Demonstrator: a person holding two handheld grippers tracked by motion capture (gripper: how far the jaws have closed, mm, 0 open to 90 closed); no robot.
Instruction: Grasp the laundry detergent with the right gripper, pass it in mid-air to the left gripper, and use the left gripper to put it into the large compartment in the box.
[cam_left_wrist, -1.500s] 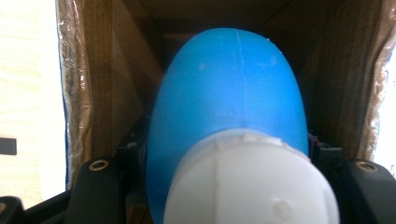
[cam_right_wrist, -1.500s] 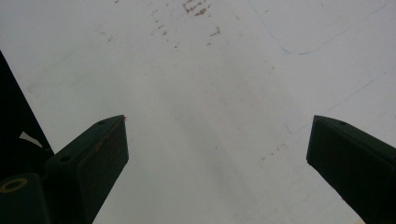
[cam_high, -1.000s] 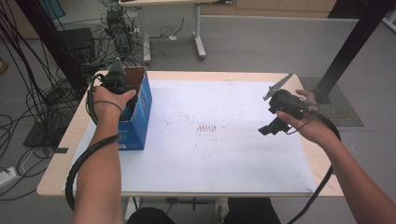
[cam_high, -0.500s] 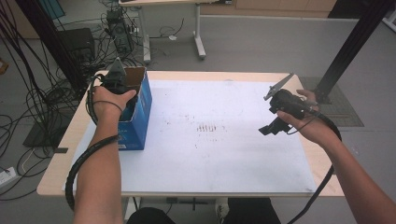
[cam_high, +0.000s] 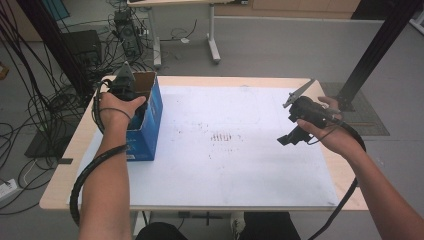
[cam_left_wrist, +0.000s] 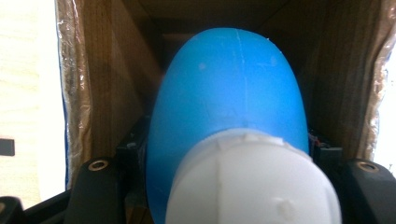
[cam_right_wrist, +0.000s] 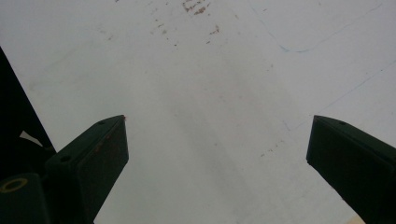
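Blue bottle (cam_left_wrist: 229, 93) sits clenched in your left hand-held gripper (cam_high: 125, 82), seemingly inside the box (cam_high: 147, 120) at the table's left edge; lift it straight out next.

A rounded, translucent blue plastic bottle (cam_left_wrist: 231, 107) with a ribbed white screw cap (cam_left_wrist: 252, 182) sits between the two black jaws of the left gripper (cam_left_wrist: 233, 186), cap nearest the camera and body pointing away into an open brown cardboard box (cam_left_wrist: 116, 84). The jaws stand close against the bottle's sides at left and right, gripping it. The box walls rise on both sides, their cut edges glossy with clear tape (cam_left_wrist: 72, 79). A pale wooden tabletop (cam_left_wrist: 25, 102) lies left of the box.
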